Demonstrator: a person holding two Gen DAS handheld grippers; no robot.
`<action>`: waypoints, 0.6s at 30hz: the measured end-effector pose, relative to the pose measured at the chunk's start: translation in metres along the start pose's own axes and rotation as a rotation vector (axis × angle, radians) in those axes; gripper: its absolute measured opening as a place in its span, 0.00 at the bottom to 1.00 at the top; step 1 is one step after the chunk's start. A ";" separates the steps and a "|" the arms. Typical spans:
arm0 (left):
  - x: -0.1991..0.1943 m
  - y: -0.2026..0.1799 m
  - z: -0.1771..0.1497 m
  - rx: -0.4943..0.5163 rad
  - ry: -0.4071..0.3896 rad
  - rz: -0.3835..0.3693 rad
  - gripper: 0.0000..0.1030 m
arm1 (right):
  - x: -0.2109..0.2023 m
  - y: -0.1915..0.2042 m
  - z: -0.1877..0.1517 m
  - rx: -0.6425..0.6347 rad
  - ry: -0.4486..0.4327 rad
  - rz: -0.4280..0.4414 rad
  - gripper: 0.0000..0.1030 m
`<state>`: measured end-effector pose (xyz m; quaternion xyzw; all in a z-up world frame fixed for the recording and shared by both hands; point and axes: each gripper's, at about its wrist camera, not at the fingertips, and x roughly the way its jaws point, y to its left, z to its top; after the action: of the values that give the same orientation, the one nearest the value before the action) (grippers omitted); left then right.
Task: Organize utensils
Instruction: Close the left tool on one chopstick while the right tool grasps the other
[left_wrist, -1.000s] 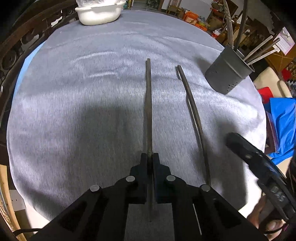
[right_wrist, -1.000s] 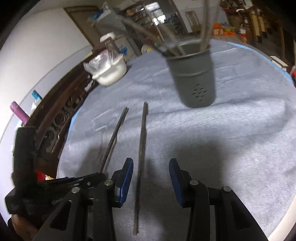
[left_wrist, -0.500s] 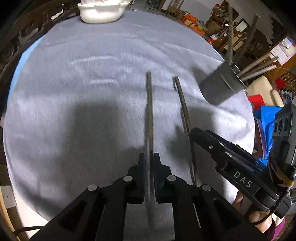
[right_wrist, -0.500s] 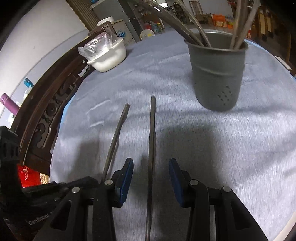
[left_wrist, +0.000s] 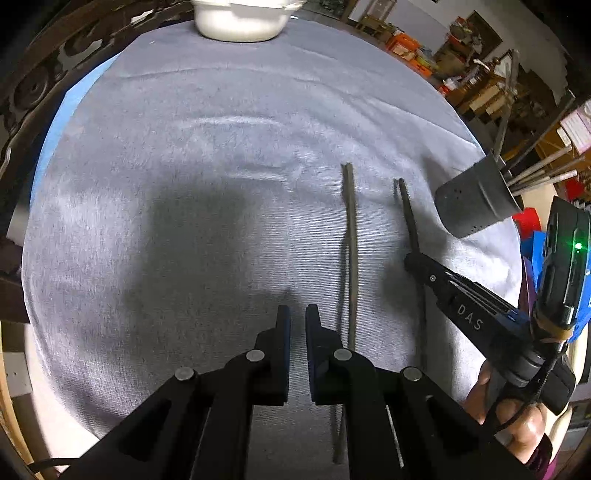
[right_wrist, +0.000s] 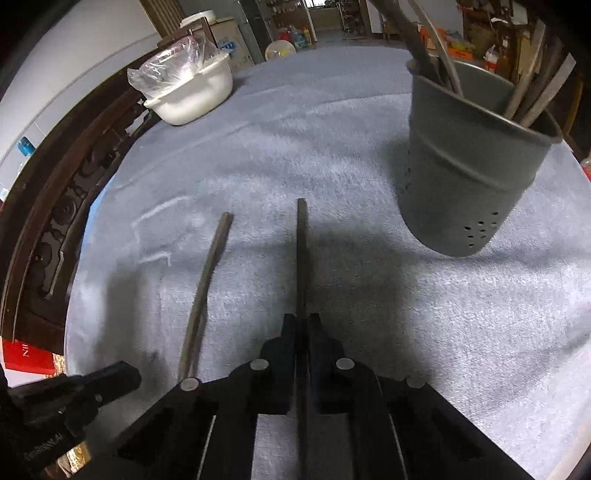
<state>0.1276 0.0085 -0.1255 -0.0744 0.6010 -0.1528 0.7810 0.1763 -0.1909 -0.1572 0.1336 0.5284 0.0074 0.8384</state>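
Two dark chopsticks lie side by side on the grey towel. My right gripper (right_wrist: 302, 318) is shut on the right chopstick (right_wrist: 301, 258), which also shows in the left wrist view (left_wrist: 408, 214). The left chopstick (left_wrist: 351, 254) lies free on the towel, just right of my left gripper (left_wrist: 297, 314); the right wrist view shows it too (right_wrist: 207, 280). My left gripper holds nothing, its jaws a narrow gap apart. A grey perforated utensil holder (right_wrist: 476, 177) with several utensils in it stands to the right, seen also in the left wrist view (left_wrist: 476, 199).
A white bowl with a plastic bag (right_wrist: 188, 92) stands at the far edge of the round table; it shows in the left wrist view (left_wrist: 240, 18). A dark carved wooden rail (right_wrist: 55, 206) runs along the left. Cluttered shelves lie beyond the table.
My left gripper let go of its chopstick and shifted left of it. My right gripper moved forward over the other chopstick and shut on it.
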 end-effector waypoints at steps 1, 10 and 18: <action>0.008 -0.007 0.003 0.010 0.006 0.005 0.07 | -0.001 -0.003 -0.001 0.006 0.005 0.000 0.07; 0.035 -0.044 0.027 0.079 0.089 0.011 0.07 | -0.017 -0.042 -0.014 0.073 0.055 0.004 0.07; 0.062 -0.064 0.043 0.090 0.127 0.053 0.37 | -0.020 -0.048 -0.013 0.093 0.086 0.013 0.07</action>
<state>0.1737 -0.0754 -0.1519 -0.0137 0.6436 -0.1634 0.7476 0.1497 -0.2372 -0.1563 0.1753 0.5630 -0.0060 0.8076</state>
